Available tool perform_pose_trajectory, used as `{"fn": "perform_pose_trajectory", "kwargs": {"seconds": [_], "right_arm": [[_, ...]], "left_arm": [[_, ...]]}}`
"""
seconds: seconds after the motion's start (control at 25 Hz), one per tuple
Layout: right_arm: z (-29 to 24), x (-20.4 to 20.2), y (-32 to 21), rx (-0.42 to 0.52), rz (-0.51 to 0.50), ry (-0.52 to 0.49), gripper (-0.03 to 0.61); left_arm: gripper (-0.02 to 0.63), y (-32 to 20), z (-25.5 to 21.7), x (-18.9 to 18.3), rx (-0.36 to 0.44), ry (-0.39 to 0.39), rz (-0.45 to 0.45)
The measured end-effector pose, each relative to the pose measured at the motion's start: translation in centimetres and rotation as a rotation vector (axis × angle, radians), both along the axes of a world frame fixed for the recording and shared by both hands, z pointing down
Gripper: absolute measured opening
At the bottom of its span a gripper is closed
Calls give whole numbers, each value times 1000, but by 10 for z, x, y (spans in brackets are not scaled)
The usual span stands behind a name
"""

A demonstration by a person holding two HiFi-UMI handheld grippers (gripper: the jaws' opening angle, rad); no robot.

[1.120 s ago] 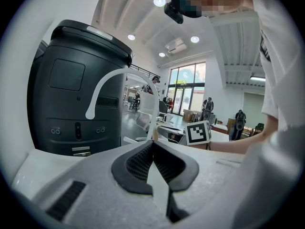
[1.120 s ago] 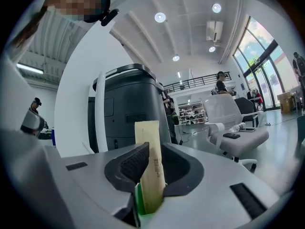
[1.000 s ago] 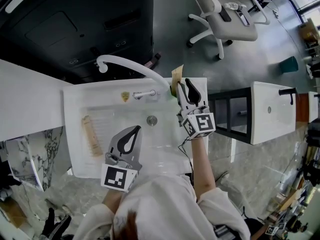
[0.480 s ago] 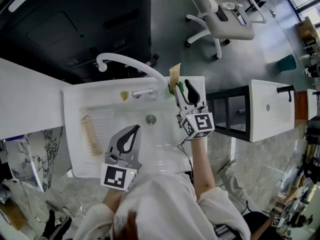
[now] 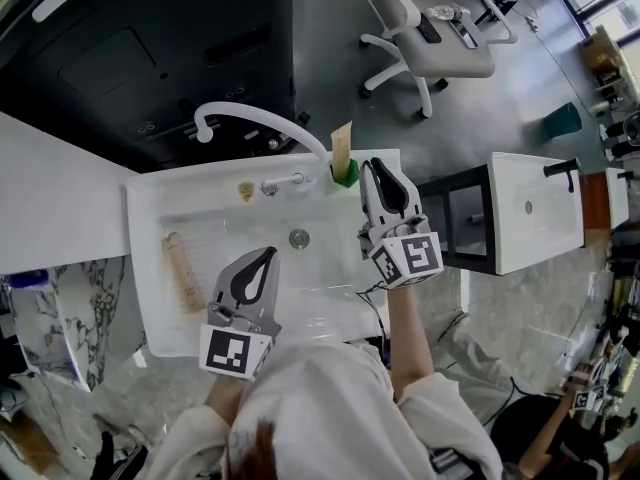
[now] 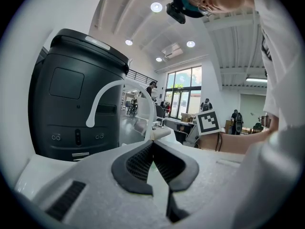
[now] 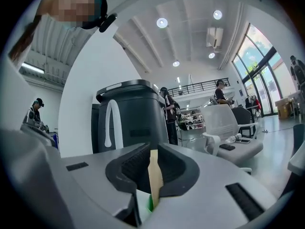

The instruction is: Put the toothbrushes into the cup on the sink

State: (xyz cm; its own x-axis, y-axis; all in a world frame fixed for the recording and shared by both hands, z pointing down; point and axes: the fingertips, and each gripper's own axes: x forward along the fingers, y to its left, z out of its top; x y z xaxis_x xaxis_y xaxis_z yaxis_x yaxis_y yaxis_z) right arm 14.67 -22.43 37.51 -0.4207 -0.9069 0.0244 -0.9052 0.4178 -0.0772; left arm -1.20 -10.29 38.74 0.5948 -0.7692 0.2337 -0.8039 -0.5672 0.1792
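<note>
Status: about half done, by my read. The first toothbrush stands upright in the green cup. The cup sits on the back ledge of the sink, at 1 o'clock from the drain. A tan piece that looks like the second toothbrush lies flat in the basin at 9 o'clock from the drain. It is well apart from the cup and nothing touches it.

Right gripper: tips are just beside the cup, at its 3 o'clock. The jaws are closing, with a narrow gap left. In the right gripper view the first toothbrush lines up in that gap, but the pads don't look pressed on it. The head view puts the tips beside the cup, not around the handle, so nothing is held.

Left gripper: it hovers over the basin, near the drain at its 8 o'clock. Its fingers are together at the tips with nothing between them.

Left to do: pick up the second toothbrush and carry it across to the cup. The left gripper is the nearer one.

In the way:
- The faucet arcs over the back ledge and its base stands just beside the cup at 9 o'clock, so an approach from that side is tight.
- The first toothbrush takes up part of the cup mouth.
- A small yellowish item sits on the ledge at 10 o'clock from the drain; I can't tell what it is.

Off the sink and not in the path:
- black cabinet at 12 o'clock
- office chair at 1 o'clock
- black rack and second sink at 3 o'clock
</note>
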Motion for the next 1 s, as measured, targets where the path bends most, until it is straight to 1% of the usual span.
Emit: {"fn": "perform_pose_trajectory", "kwargs": {"seconds": [0.04,0.16,0.4,0.68,0.84,1.0], "right_arm": [[-7,-1,4,8,1,13,47],[-28,-6,16,22,0,36,34],[-76,-7,56,67,13,23,18],[-107,-14,116,42,6,-81,12],[-115,-17,146,47,21,-106,12],[-116,-21,175,50,39,-113,12]], "left_arm": [[14,0,-2,-2,12,1,0],[14,3,-9,-6,46,4,-1],[14,11,-27,-18,88,7,-9],[14,24,-57,-46,145,30,-52],[14,31,-71,-61,181,41,-74],[14,46,-77,-72,195,35,-62]]}}
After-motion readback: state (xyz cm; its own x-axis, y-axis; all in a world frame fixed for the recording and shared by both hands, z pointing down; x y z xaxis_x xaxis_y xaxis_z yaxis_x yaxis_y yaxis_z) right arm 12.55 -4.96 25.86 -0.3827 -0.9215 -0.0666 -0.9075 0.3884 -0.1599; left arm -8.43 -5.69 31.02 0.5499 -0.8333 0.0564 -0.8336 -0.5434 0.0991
